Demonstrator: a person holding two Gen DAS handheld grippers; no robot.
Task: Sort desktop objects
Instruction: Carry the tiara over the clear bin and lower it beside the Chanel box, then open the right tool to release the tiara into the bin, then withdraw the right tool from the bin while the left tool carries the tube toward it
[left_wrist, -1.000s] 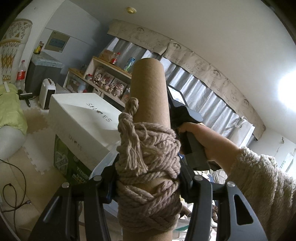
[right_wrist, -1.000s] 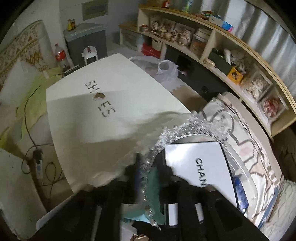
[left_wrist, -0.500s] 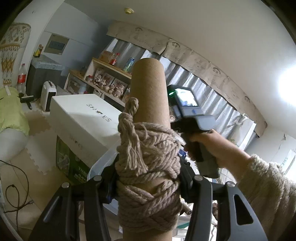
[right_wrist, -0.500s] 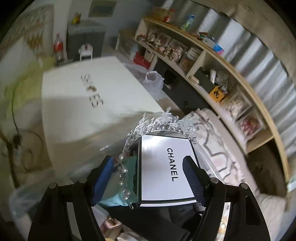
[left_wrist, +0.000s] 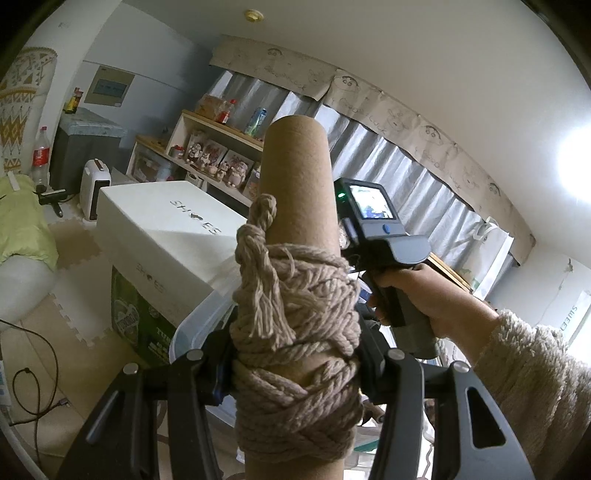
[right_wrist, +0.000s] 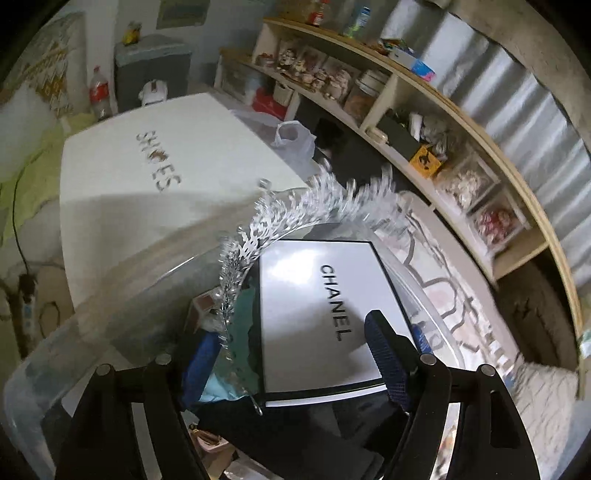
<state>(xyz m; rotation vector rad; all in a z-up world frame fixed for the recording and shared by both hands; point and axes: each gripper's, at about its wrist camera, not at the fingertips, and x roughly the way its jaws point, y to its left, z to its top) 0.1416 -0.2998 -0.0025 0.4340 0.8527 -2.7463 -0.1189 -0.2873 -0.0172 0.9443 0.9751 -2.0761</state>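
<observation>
Our left claw (left_wrist: 295, 373) grips the rope-wound cardboard tube (left_wrist: 295, 229) upright. Our right claw (right_wrist: 291, 354), released, hovers over the tiara (right_wrist: 295, 218) resting in the clear bin (right_wrist: 110, 306); we should withdraw straight upward without snagging.

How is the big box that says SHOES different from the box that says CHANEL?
The SHOES box is plain white; the CHANEL box is white with a thin black edge. The SHOES box looks bigger and deeper, while the CHANEL box looks flat and thin. The SHOES box sits outside the clear tub, on a green carton; the CHANEL box lies in the tub beside a silver tiara. Both have their name printed on the lid.
</observation>
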